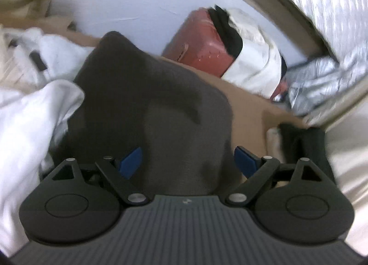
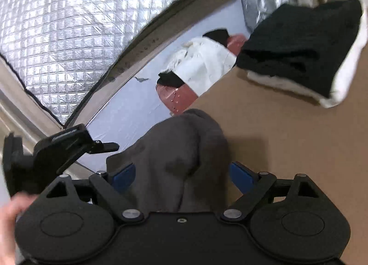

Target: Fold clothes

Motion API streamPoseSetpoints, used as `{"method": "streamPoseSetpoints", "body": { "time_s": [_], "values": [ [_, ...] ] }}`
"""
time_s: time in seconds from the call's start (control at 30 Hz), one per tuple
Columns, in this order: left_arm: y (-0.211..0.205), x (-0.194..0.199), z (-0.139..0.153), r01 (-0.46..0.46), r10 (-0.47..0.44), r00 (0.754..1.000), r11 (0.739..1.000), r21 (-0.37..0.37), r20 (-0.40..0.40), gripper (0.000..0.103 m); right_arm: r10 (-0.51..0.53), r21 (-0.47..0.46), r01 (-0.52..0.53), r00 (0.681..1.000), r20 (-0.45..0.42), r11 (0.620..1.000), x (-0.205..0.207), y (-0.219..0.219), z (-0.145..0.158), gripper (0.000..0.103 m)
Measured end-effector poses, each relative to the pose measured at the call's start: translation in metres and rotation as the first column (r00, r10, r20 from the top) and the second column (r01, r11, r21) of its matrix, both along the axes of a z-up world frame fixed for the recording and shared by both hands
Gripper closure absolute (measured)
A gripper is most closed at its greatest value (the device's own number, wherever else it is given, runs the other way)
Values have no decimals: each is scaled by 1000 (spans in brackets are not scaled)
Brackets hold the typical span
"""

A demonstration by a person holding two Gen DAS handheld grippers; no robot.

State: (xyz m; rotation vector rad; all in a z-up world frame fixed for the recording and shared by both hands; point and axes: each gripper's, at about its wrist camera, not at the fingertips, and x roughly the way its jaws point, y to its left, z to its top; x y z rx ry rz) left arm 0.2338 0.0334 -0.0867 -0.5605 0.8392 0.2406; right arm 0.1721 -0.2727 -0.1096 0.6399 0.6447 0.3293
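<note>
Both wrist views close, angled down; share red suitcase (image 1: 202, 44).

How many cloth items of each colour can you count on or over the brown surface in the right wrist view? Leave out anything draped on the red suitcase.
Dark grey garment: 1
Black folded garment: 1
White folded garment: 1
Total: 3

My left hand-held gripper (image 1: 187, 161) tilts steeply downward, its blue pads (image 1: 131, 161) spread wide apart. My right hand-held gripper (image 2: 181, 175) points more gently downward, jaws likewise spread wide. My hand (image 2: 9, 216) shows at the right view's lower left edge.
</note>
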Motion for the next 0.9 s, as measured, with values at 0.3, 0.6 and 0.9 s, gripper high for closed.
{"method": "streamPoseSetpoints", "body": {
  "time_s": [0.3,0.6,0.9],
  "values": [
    [19,23,-72,-8,41,987,976,217,-152,0,136,-65,-142,987,-88,988,90,37,-44,16],
    [44,20,-103,8,-11,1000,961,-276,-9,0,55,-22,-58,993,-103,998,131,46,-95,48],
    [27,26,-109,136,-110,990,886,-444,83,0,138,216,-111,984,-116,970,115,27,-106,63]
  ]
}}
